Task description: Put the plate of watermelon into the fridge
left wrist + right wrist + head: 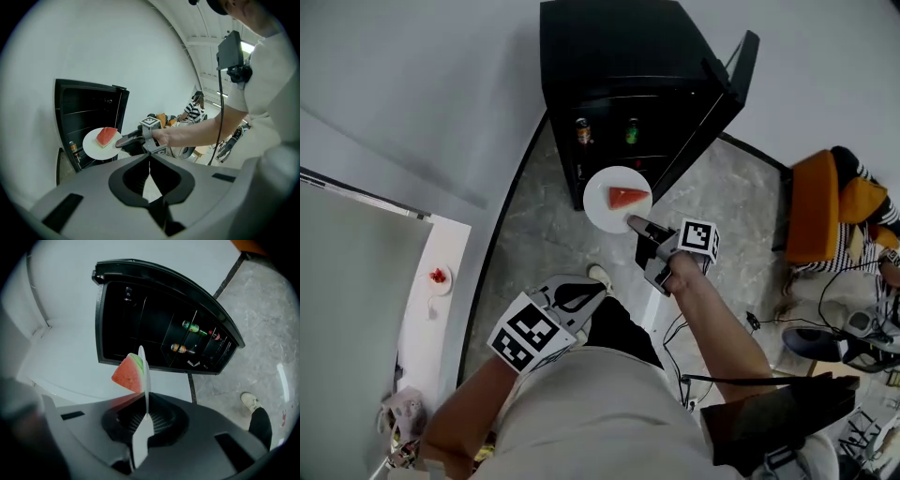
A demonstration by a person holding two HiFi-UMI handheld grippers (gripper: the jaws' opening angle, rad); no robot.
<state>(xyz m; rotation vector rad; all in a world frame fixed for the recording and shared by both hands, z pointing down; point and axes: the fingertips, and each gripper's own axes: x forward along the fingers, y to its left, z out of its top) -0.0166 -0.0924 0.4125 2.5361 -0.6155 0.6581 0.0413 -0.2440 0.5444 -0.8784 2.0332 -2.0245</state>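
A white plate (609,202) carries a red watermelon wedge (628,197). My right gripper (636,223) is shut on the plate's near rim and holds it in the air just in front of the black fridge (619,56), whose door (712,103) stands open to the right. In the right gripper view the plate (146,376) shows edge-on between the jaws, with the wedge (129,373) on its left face. My left gripper (581,296) hangs lower, near the person's body, shut and holding nothing. The left gripper view shows its fingertips touching (150,157) and, beyond them, the plate (96,146).
Cans and bottles (583,131) (192,327) stand on the fridge's lower shelves. A white counter (427,309) at the left bears a small dish (439,277). A seated person on an orange chair (816,206) is at the right, with cables (750,323) on the stone floor.
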